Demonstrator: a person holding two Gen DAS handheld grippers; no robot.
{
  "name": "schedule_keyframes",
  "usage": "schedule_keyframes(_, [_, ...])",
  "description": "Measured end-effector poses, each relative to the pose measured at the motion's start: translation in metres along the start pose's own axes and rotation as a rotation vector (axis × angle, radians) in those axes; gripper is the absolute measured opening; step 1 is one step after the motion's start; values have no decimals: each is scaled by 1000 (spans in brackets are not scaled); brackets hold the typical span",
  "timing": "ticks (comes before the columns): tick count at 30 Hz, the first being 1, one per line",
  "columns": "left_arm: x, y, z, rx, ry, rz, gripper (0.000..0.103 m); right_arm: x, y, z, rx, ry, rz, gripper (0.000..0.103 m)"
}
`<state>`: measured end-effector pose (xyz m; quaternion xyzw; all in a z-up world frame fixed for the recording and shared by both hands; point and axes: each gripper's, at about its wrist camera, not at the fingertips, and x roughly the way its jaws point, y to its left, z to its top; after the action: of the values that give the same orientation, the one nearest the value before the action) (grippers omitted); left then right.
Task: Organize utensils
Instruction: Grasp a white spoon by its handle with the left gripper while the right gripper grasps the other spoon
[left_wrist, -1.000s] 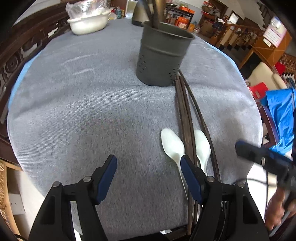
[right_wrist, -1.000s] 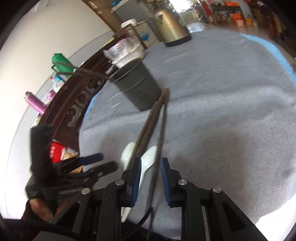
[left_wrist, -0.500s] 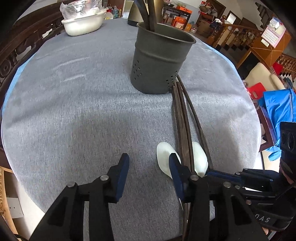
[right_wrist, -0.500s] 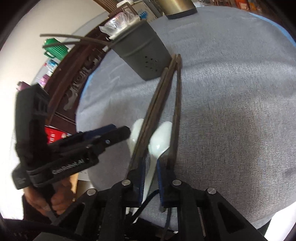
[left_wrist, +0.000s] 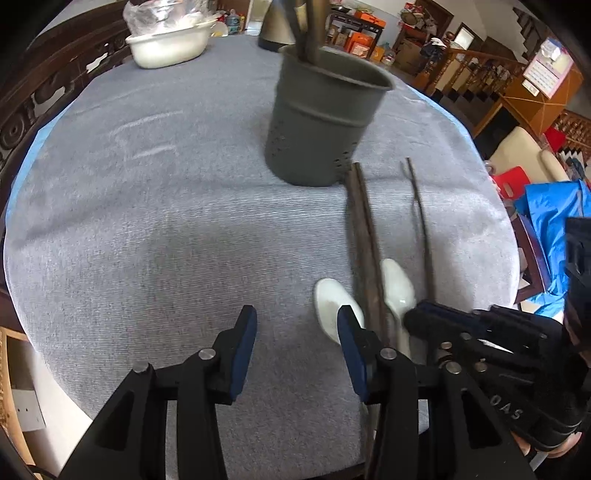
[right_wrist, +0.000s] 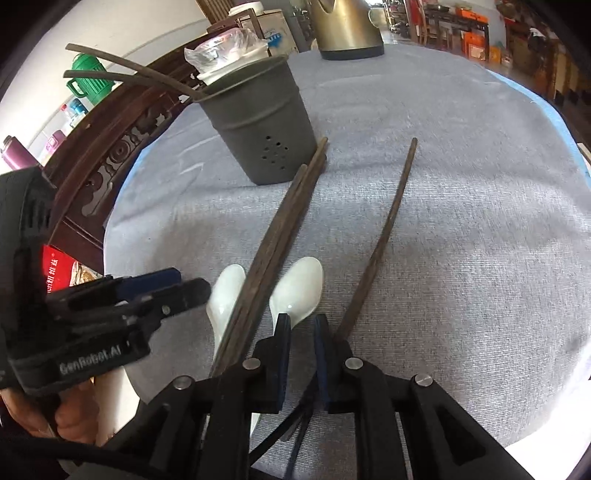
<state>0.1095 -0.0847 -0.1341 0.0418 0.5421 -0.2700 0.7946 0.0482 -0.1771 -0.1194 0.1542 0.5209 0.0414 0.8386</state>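
A round table draped in a grey woven cloth (left_wrist: 155, 206) is seen from both wrist cameras. Toward its far side a dark grey cylindrical metal utensil holder with small perforations (left_wrist: 321, 122) stands upright, and a few dark sticks (right_wrist: 122, 72) are seen leaning out of it. From the holder's base toward the near edge a bundle of long dark brown wooden chopsticks (right_wrist: 280, 225) is laid flat on the cloth, with one single dark brown chopstick (right_wrist: 384, 225) lying apart on its right and angled away from the bundle. Two white ceramic soup spoons are placed near the table's edge, their bowls pointing away: the left spoon (left_wrist: 332, 306) on one side of the bundle and the right spoon (right_wrist: 299, 288) on the other, the bundle crossing between them. The left gripper (left_wrist: 297, 347) is held partly open low over the cloth beside the left spoon, with nothing between its blue pads; its right finger is seen just beside that spoon's bowl. The right gripper (right_wrist: 302, 354) is nearly clenched, its blue pads standing close together just behind the right spoon's bowl; whether the spoon's handle is pinched between them cannot be told, as the handle is hidden there. At the table's far edge a white oval basin covered with clear plastic (left_wrist: 166, 44) and a brass-coloured metal kettle on a dark base (right_wrist: 347, 29) are set.
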Motion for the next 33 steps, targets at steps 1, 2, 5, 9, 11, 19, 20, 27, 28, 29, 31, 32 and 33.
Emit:
schedule_keyframes(1, [-2, -1, 1, 4, -5, -11, 46, 1, 3, 1, -7, -3, -1, 16])
schedule_keyframes(2, [-3, -3, 1, 8, -9, -16, 46, -1, 6, 2, -19, -13, -9, 16])
schedule_keyframes(5, [2, -5, 3, 31, 8, 18, 46, 0, 13, 3, -63, -3, -43, 17])
schedule_keyframes(9, [10, 3, 2, 1, 40, -8, 46, 5, 14, 4, -63, 27, -18, 18])
schedule_keyframes(11, [11, 1, 3, 10, 49, -14, 46, 6, 13, 3, -76, 36, -28, 25])
schedule_keyframes(19, [21, -13, 11, 16, 72, -34, 46, 12, 8, 14, -69, 20, -53, 29])
schedule_keyframes(20, [23, -14, 13, 22, 73, -28, 46, 13, 7, 16, -73, 17, -65, 29])
schedule_keyframes(27, [29, -19, 11, 66, 51, 0, 33, 15, -4, 27, -80, -8, -116, 29])
schedule_keyframes(28, [26, -13, 10, 64, 51, -6, 30, 14, -8, 30, -69, -11, -122, 29])
schedule_keyframes(29, [26, -10, 10, 60, 51, -7, 22, 14, -15, 33, -54, -13, -127, 29])
schedule_keyframes(31, [26, -2, 11, 57, 54, -8, 17, 14, -24, 38, -32, -7, -112, 29])
schedule_keyframes(32, [25, 2, 11, 55, 57, 1, 14, 14, -26, 40, -31, 2, -107, 29])
schedule_keyframes(33, [24, 5, 12, 54, 61, 4, 14, 14, -26, 43, -35, 17, -110, 29])
